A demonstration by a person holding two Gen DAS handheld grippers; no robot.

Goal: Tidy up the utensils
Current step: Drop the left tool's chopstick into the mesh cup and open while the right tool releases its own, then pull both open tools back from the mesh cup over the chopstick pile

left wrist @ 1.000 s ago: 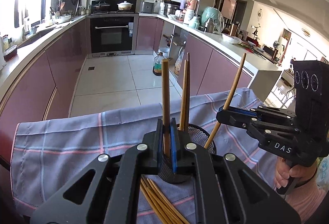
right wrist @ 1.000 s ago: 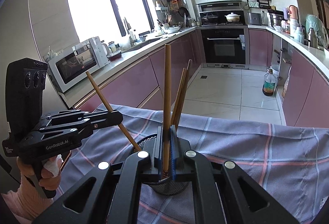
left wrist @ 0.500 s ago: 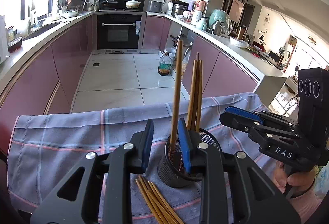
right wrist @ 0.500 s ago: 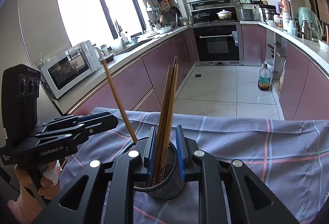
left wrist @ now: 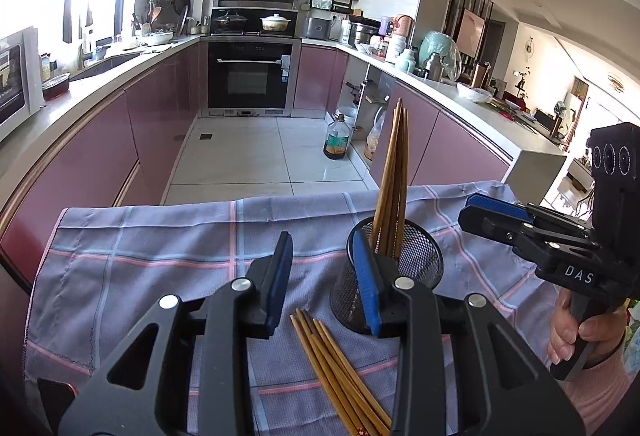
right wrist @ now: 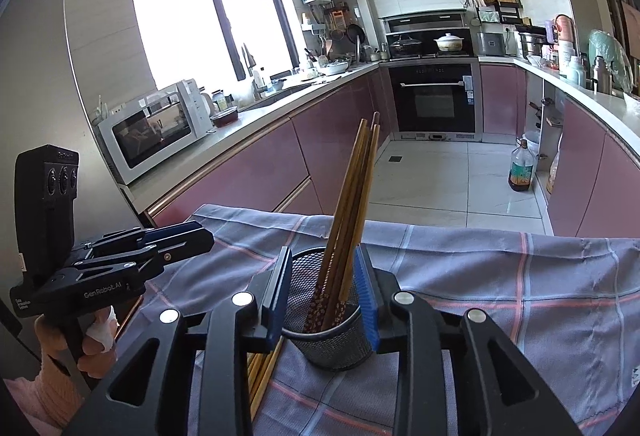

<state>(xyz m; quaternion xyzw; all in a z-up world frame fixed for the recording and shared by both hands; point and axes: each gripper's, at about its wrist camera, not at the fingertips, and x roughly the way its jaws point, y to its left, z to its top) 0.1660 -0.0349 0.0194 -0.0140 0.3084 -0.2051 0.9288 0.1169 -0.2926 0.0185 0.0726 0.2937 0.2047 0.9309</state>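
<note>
A black wire-mesh cylindrical cup (left wrist: 394, 268) stands on a bench draped in a grey-blue cloth with pink check lines (left wrist: 160, 236); this cup is the landmark. Four long brown wooden chopsticks (left wrist: 394, 176) stand inside it, leaning together against its rim; a loose bundle of the same brown chopsticks (left wrist: 336, 364) lies flat on the cloth just beside the cup's near side. The left claw (left wrist: 324, 284), black with blue pads, sits low over that bundle beside the cup; its jaws have just been opening and stand spread, nothing between them. The right claw (right wrist: 324, 292) straddles the cup; its jaws have likewise just been opening and are spread, with the cup and the standing sticks in the gap, though the pads seem not to press them. Judged risks: the right claw pulling back could catch the light cup's rim and tip it, spilling the sticks; the left claw, pinching at the tight bundle, may lift several sticks or roll them apart.
</note>
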